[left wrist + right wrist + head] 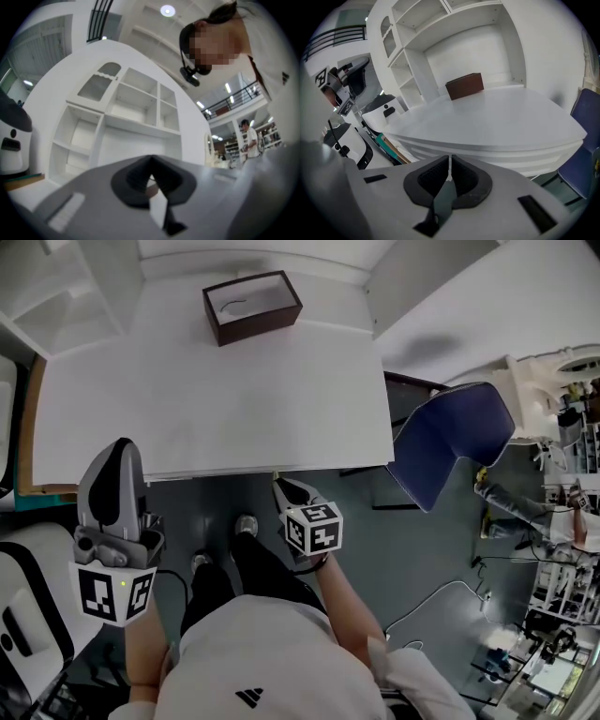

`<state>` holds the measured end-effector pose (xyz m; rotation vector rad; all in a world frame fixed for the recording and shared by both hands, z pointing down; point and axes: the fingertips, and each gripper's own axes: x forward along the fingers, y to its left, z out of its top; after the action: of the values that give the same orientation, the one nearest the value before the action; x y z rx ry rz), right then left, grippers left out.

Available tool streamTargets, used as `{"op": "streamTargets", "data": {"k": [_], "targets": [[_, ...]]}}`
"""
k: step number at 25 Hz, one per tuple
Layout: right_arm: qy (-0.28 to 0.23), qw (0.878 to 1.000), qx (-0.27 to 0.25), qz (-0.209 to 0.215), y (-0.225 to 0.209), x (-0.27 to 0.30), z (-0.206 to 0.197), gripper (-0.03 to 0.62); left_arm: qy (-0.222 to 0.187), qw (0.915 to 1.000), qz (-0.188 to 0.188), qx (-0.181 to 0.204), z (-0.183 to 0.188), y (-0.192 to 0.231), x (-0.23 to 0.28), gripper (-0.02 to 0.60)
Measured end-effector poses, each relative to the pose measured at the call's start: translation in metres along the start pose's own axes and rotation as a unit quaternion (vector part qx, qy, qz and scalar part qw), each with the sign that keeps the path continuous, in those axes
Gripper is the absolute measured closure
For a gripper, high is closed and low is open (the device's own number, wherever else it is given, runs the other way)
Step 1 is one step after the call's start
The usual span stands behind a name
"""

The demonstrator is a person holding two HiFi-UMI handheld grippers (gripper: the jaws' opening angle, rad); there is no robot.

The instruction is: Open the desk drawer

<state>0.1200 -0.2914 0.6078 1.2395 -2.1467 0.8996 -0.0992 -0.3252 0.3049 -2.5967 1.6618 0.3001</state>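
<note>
The white desk (216,409) lies ahead of me, and its front edge (487,154) shows as stacked white bands in the right gripper view. No drawer front or handle can be made out. My right gripper (277,486) points down at the desk's front edge near the middle, just short of it. Its jaws (449,161) stand a thin slit apart with nothing between them. My left gripper (117,454) hangs over the desk's front left corner, aimed slightly upward at the white shelf unit (122,122). Its jaws (151,161) meet at the tips, empty.
A brown open box (251,306) sits at the desk's far edge. A blue chair (450,442) stands to the right of the desk. A white rounded machine (28,615) is at the left, beside boards leaning by the desk. My feet (246,526) are on the dark floor below the desk edge.
</note>
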Motion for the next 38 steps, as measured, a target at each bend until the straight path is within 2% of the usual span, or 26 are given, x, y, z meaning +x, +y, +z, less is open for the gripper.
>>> {"op": "streamTargets", "data": {"k": [8, 15, 21, 23, 25, 32, 38], "targets": [[0.048, 0.998, 0.03, -0.006, -0.02, 0.027, -0.031, 0.53, 0.01, 0.9994, 0.031, 0.01, -0.003, 0.007, -0.011, 0.577], [0.064, 0.996, 0.056, -0.011, -0.037, 0.045, -0.041, 0.488, 0.025, 0.9976, 0.062, 0.018, -0.006, 0.011, -0.024, 0.577], [0.077, 0.994, 0.073, -0.017, -0.045, 0.061, -0.046, 0.482, 0.039, 0.9959, 0.078, 0.021, -0.009, 0.013, -0.03, 0.577], [0.08, 0.994, 0.077, -0.019, -0.046, 0.065, -0.05, 0.499, 0.043, 0.9955, 0.081, 0.023, -0.011, 0.014, -0.031, 0.577], [0.085, 0.993, 0.085, -0.02, -0.047, 0.07, -0.054, 0.479, 0.046, 0.9953, 0.082, 0.024, -0.012, 0.013, -0.033, 0.577], [0.077, 0.989, 0.122, -0.033, -0.047, 0.076, -0.057, 0.486, 0.051, 0.9956, 0.074, 0.026, -0.012, 0.013, -0.034, 0.577], [0.078, 0.991, 0.108, -0.033, -0.046, 0.076, -0.057, 0.506, 0.05, 0.9961, 0.068, 0.027, -0.008, 0.016, -0.041, 0.577]]}}
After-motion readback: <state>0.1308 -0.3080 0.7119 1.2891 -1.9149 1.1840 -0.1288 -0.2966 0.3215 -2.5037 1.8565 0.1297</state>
